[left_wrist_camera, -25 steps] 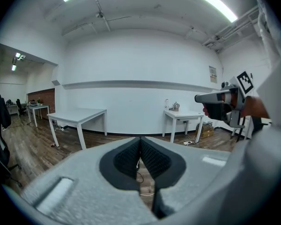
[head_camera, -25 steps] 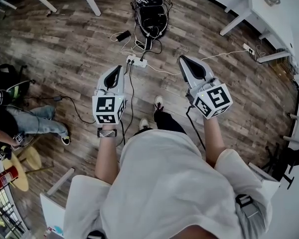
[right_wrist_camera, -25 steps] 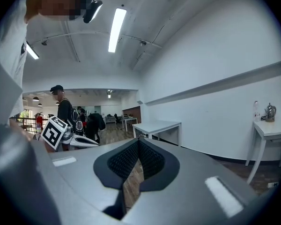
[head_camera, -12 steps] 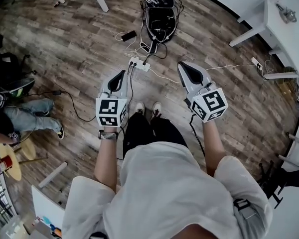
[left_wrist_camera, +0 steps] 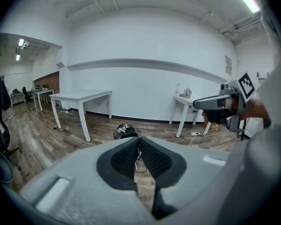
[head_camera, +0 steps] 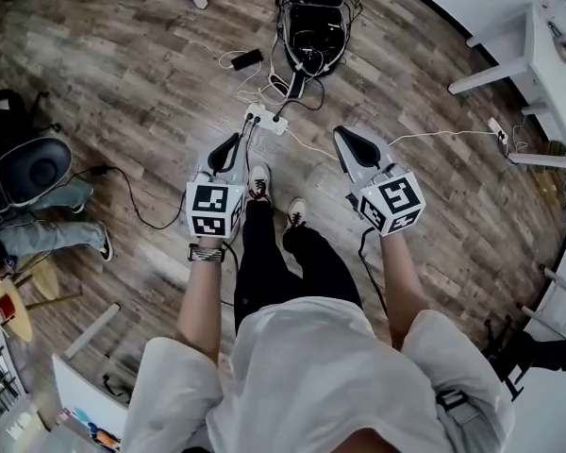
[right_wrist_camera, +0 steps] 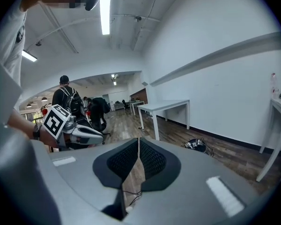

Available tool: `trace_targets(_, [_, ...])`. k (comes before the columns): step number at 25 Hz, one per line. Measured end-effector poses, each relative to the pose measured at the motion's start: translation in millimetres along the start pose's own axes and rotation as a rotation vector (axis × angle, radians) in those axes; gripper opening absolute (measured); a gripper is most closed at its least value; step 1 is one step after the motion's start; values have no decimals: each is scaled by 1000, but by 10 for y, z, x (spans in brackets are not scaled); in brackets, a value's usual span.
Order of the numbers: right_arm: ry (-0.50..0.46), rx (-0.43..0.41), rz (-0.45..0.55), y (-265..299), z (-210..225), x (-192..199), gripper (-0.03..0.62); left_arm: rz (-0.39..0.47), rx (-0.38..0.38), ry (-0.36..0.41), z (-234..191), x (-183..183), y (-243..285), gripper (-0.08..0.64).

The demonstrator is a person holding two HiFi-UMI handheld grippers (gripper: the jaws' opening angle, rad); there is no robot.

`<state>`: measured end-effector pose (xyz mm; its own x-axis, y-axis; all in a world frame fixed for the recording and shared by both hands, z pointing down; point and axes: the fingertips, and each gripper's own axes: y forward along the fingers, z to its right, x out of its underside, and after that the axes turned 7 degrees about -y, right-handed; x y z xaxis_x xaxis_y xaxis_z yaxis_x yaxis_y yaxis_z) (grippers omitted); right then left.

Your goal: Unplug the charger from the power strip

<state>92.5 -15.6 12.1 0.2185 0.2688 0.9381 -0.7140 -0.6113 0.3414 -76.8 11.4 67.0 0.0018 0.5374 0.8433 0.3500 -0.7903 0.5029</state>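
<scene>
A white power strip (head_camera: 265,119) lies on the wood floor with dark plugs (head_camera: 248,118) in it and cables running up to a black bag (head_camera: 311,22). A black charger brick (head_camera: 248,59) with a white cable lies further up. My left gripper (head_camera: 234,140) hangs just below the strip's left end; its pads nearly meet and are starting to part, with nothing between them. My right gripper (head_camera: 340,132) is shut and empty, to the right of the strip. Neither touches the strip. In the gripper views the pads (left_wrist_camera: 147,156) (right_wrist_camera: 147,158) stand together.
The person's shoes (head_camera: 258,182) stand just below the strip. A white table (head_camera: 547,55) and a second power strip (head_camera: 498,128) are at the right. A black chair (head_camera: 33,168) and a seated person's legs (head_camera: 47,234) are at the left. A black cable (head_camera: 132,196) crosses the floor.
Both grippers have sunk toward the floor and closed in on the power strip. The person's feet have stepped forward beneath them.
</scene>
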Motion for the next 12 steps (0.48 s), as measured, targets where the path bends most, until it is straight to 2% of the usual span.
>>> trace_targets(6, [29, 2, -68, 484, 175, 568, 25, -51, 0, -27, -298, 404, 480, 32])
trace_targets(12, [35, -16, -141, 957, 340, 1170, 56, -99, 35, -48, -542, 843, 1042, 60])
